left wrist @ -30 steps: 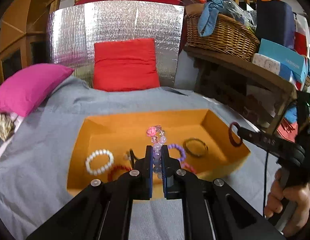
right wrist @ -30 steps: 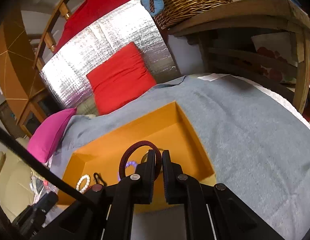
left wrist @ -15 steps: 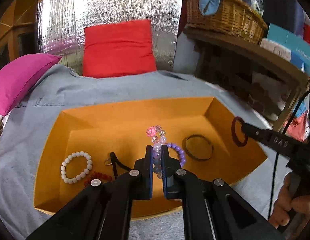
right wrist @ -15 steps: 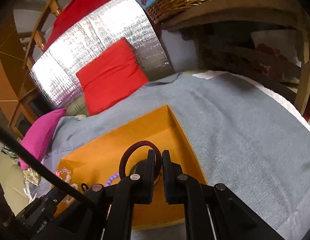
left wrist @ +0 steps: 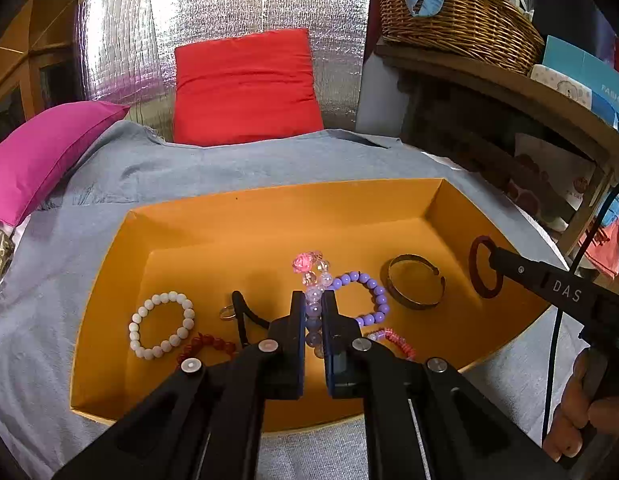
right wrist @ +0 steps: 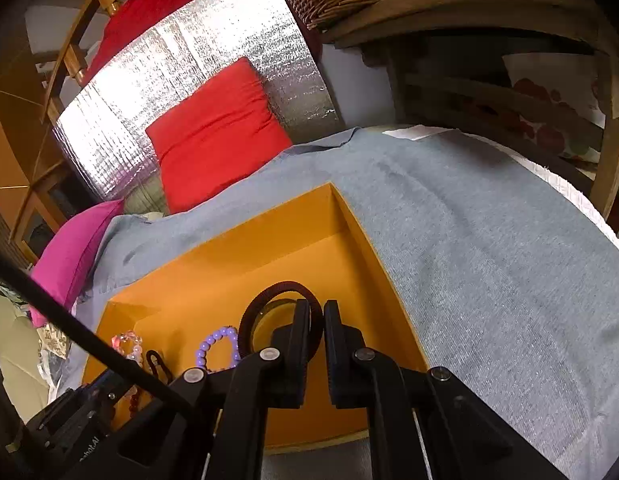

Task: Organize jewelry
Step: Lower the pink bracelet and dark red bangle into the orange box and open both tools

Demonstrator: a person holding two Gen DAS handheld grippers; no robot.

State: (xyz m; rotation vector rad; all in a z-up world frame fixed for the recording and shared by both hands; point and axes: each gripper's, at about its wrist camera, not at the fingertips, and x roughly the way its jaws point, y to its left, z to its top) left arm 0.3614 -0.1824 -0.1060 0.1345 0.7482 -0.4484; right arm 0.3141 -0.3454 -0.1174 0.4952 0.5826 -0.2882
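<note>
1. My left tongs (left wrist: pixel 313 312) are closed on the pink bracelet (left wrist: pixel 309 268) and hold it over the orange box (left wrist: pixel 109 248), ready to drop it there.
2. My right tongs (right wrist: pixel 317 320) grip the dark ring (right wrist: pixel 269 292) above the box's right end.
3. Compared to a second ago, both tongs are lower and nearer to the box.

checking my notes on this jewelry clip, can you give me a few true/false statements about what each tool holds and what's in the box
1. The left tool grips a pink and clear beaded bracelet. True.
2. The right tool is empty. False: it is shut on a dark red ring bracelet.
3. A white bead bracelet lies in the orange box. True.
4. The metal bangle lies on the grey cloth outside the box. False: it lies inside the box.
5. The purple bead bracelet lies beside the bangle. True.
</note>
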